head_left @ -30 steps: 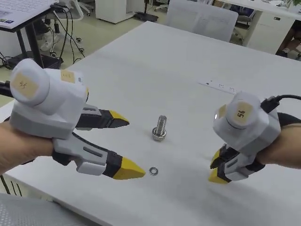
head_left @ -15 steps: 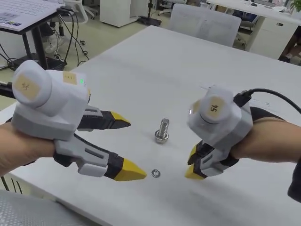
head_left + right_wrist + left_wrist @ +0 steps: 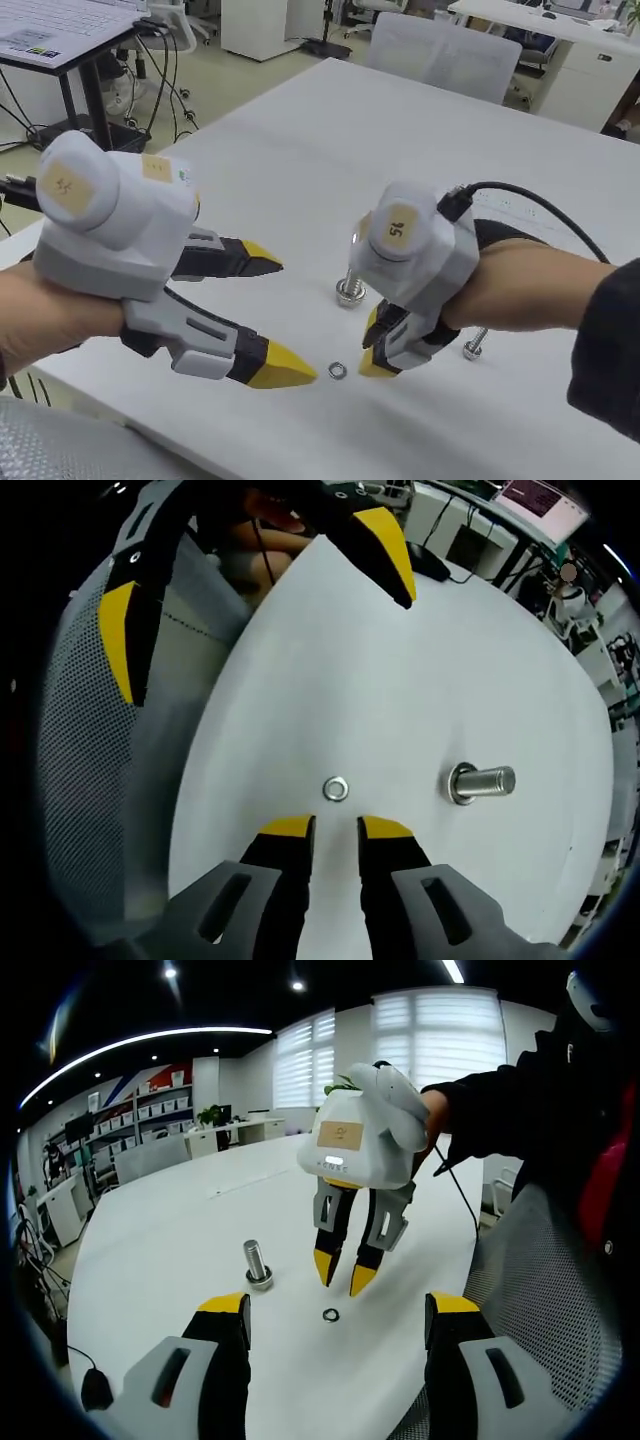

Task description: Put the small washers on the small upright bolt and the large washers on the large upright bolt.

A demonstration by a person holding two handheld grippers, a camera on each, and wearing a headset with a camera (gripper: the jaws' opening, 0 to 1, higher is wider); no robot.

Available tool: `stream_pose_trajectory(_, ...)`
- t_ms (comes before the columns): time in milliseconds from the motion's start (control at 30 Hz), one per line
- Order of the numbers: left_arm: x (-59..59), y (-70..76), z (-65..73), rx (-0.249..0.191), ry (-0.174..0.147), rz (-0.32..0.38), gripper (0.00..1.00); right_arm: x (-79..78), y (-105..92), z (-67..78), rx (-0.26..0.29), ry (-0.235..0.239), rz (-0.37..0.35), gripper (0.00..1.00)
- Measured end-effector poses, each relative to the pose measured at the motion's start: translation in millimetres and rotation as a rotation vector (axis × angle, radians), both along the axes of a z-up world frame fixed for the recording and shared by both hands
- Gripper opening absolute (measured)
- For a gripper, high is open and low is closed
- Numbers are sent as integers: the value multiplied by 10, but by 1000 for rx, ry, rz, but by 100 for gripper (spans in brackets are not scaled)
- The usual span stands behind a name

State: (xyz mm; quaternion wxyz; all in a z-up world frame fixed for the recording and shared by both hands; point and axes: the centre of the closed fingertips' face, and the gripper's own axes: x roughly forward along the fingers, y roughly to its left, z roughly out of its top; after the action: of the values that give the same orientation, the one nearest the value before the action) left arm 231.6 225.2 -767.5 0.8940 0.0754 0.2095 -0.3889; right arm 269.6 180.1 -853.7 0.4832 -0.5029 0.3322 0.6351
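Observation:
A small silver washer lies flat on the white table, near its front edge. The large upright bolt stands just behind it. My right gripper points down right beside the washer, its jaws a narrow gap apart and holding nothing. My left gripper hovers wide open to the washer's left. A smaller bolt shows below my right forearm, partly hidden.
The table's front edge runs close below the grippers. A black cable trails from the right gripper over the table. A grey chair stands at the far side, and a desk with hanging cables at the left.
My right gripper has swung left across the table, from the right side to just beside the washer. The left gripper has stayed about where it was.

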Motion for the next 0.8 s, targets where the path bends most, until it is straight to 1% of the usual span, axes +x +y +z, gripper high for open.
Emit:
stream_pose_trajectory(233, 5, -8, 1, -1, -1, 1, 70, -32, 74, -98, -19, 9, 24, 18)
stream_pose_trajectory(467, 2, 7, 5, -1, -3, 5, 70, -47, 168, -167, -28, 16, 39, 18)
stream_pose_trajectory(800, -23, 23, -2, -3, -1, 11, 70, -47, 172, -256, -50, 12, 54, 17)
